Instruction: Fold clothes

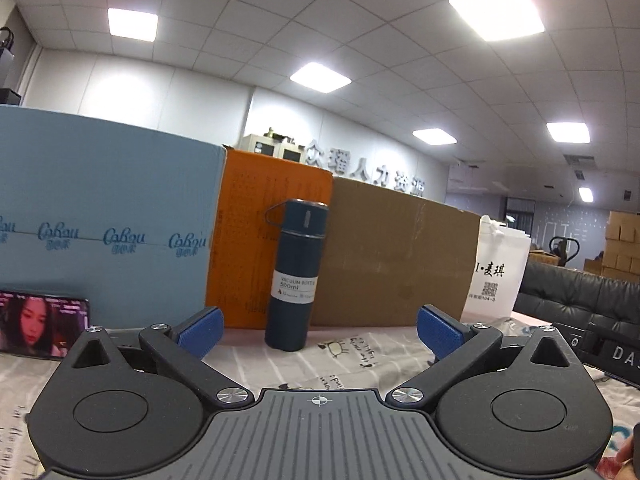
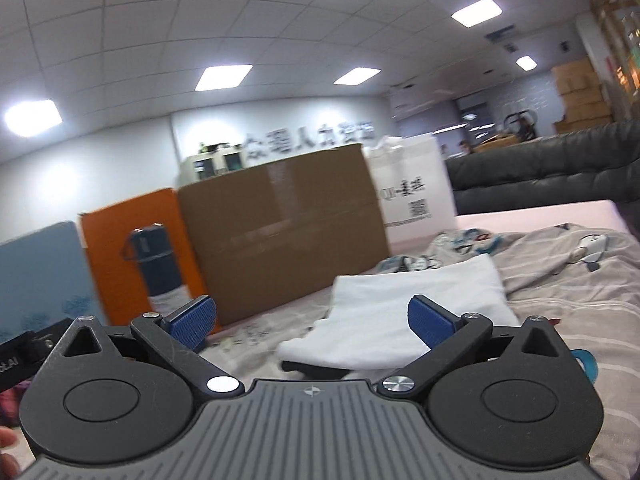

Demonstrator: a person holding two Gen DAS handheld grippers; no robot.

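Note:
A white folded garment lies on the patterned grey sheet in the right wrist view, just ahead of my right gripper. The right gripper is open and empty, its blue pads apart, held low over the sheet. My left gripper is open and empty too, its blue pads wide apart. It points at a dark blue vacuum bottle standing on the sheet. No clothing shows in the left wrist view.
A blue box, an orange box and a brown carton line the back. A white paper bag stands to the right, a phone to the left. A dark sofa sits behind.

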